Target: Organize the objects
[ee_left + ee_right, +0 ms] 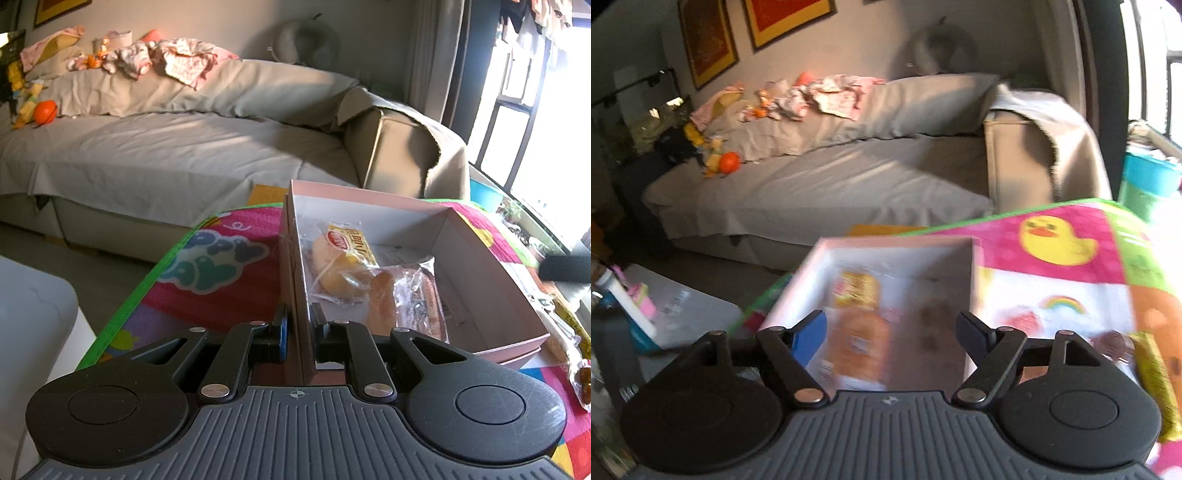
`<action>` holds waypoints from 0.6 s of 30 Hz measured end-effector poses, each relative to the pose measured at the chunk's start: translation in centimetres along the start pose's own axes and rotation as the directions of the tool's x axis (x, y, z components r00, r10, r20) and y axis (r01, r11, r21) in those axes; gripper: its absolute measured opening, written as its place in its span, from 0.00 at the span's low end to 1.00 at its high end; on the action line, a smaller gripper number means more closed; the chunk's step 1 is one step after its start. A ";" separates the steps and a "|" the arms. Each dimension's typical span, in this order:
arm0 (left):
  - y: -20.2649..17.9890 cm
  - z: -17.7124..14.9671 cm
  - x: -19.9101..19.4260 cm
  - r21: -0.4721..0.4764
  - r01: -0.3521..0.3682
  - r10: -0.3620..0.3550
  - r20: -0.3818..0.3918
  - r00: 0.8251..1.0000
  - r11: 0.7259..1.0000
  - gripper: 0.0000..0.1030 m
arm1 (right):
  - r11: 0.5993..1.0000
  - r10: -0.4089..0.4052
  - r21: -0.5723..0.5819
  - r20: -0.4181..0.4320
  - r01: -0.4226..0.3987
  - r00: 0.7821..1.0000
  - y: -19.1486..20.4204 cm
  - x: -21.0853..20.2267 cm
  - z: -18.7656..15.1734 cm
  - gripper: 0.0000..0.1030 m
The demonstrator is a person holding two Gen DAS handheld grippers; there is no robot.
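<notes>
A pink cardboard box [491, 295] lies open on a colourful play mat [221, 266]. In it lie a yellow-labelled bread packet [343, 258] and a clear packet of brown pastry [410, 299]. My left gripper [300, 325] is shut on the box's left wall, one finger outside and one inside. In the right wrist view the same box [812, 269] is blurred, with the snack packets [860, 317] inside. My right gripper [891, 332] is open and empty, hovering over the box's near end.
More wrapped snacks lie on the mat right of the box [576, 354], and also show in the right wrist view [1152, 369]. A grey sofa [177, 147] with clothes and toys stands behind. A white surface [33, 332] is at the left. A window [535, 110] is at the right.
</notes>
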State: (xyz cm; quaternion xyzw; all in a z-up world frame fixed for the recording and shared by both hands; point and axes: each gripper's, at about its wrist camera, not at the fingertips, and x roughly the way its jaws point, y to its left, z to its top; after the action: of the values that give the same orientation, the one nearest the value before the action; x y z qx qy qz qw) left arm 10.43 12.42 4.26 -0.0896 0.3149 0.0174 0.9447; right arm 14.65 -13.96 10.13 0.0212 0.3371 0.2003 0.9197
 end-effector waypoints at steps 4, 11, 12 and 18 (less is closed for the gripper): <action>0.0 0.0 0.0 0.000 0.000 0.000 0.000 1.000 1.000 0.13 | 0.997 -0.077 -0.025 -0.010 0.077 0.997 -1.8 -1.5 -2.9 0.78; 0.0 -0.1 0.2 0.000 -0.011 0.011 -0.005 1.000 1.000 0.13 | 0.978 -0.207 0.005 -0.054 0.208 0.977 -5.9 -2.4 -7.0 0.78; -0.1 -0.1 0.2 0.000 -0.012 0.012 -0.006 1.000 1.000 0.13 | 0.976 -0.214 0.024 -0.062 0.216 0.975 -6.6 -2.3 -7.2 0.78; -0.1 -0.1 0.2 0.001 -0.012 0.012 -0.006 1.000 1.000 0.13 | 0.973 -0.230 -0.055 -0.077 0.226 0.970 -7.6 0.1 -7.2 0.58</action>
State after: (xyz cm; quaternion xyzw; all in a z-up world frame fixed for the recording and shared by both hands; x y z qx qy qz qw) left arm 10.59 12.32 4.08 -0.0875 0.3184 0.0229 0.9436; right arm 12.87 -21.57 3.20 -0.0470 0.3702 0.1018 0.9221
